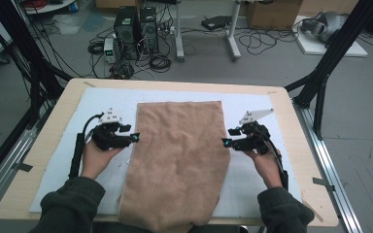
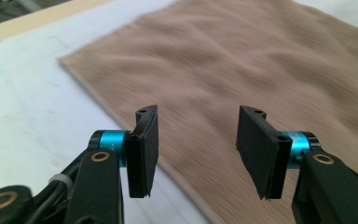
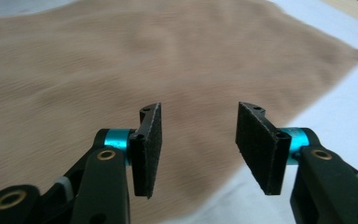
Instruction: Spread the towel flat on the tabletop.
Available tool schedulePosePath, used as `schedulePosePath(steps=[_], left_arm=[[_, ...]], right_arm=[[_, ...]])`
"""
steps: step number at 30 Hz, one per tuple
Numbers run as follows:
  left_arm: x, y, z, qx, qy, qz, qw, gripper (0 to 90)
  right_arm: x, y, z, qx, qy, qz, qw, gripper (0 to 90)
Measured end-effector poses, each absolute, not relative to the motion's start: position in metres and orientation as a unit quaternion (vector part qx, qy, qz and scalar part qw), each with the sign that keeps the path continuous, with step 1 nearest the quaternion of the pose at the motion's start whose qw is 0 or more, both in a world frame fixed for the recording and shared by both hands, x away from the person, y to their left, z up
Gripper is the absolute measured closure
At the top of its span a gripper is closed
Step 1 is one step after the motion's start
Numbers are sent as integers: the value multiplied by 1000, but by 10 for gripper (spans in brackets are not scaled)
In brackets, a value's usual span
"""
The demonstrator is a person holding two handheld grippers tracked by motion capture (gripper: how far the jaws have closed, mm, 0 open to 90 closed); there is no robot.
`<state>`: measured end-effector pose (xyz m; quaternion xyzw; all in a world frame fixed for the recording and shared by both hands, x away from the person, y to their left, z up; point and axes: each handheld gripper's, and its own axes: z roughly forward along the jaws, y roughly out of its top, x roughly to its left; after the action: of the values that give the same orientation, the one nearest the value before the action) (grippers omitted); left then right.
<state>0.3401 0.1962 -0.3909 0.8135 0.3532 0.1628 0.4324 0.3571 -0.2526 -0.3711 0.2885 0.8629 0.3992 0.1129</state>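
A tan towel (image 1: pixel 179 160) lies flat down the middle of the table on a white mat (image 1: pixel 102 104), and its near end hangs over the front edge. My left gripper (image 1: pixel 135 137) hovers at the towel's left edge, open, with nothing between its pads (image 2: pixel 144 149). Its own view looks across the towel (image 2: pixel 242 65) from that edge. My right gripper (image 1: pixel 226 142) is at the towel's right edge, also open and empty. Between its pads (image 3: pixel 261 149) the towel (image 3: pixel 121 60) lies below, untouched.
The wooden table (image 1: pixel 48 145) has bare margins left and right of the mat. Black frame posts (image 1: pixel 320 92) stand at the far corners. Beyond the table, computer towers (image 1: pixel 136 31), cables and boxes sit on the floor.
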Motion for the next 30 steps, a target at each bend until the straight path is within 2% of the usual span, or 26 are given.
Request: schedulePosePath(steps=[5,9,13,16,20,24,27,30], left_arm=[[291,195,-397,816,318,142,462,445],[271,191,-414,839,297,129,438,469],[271,182,-432,858,286,101,415,573],[272,177,-438,863,284,98,407,641],[270,174,-440,862,282,105,408,707],[268,172,-438,862,283,119,403,811],[266,171,-435,860,288,129,401,840],[265,175,-428,848,296,129,421,846]], right_arm=[[312,-247,-383,252,868,415,102,484],[285,-242,-402,231,876,413,91,482],[273,-233,-422,218,893,385,78,481],[271,-229,-433,220,898,374,72,495],[273,-230,-441,226,892,387,63,597],[273,-228,-442,225,891,388,70,745],[273,-225,-438,217,896,382,73,827],[274,-225,-431,212,896,384,74,844]])
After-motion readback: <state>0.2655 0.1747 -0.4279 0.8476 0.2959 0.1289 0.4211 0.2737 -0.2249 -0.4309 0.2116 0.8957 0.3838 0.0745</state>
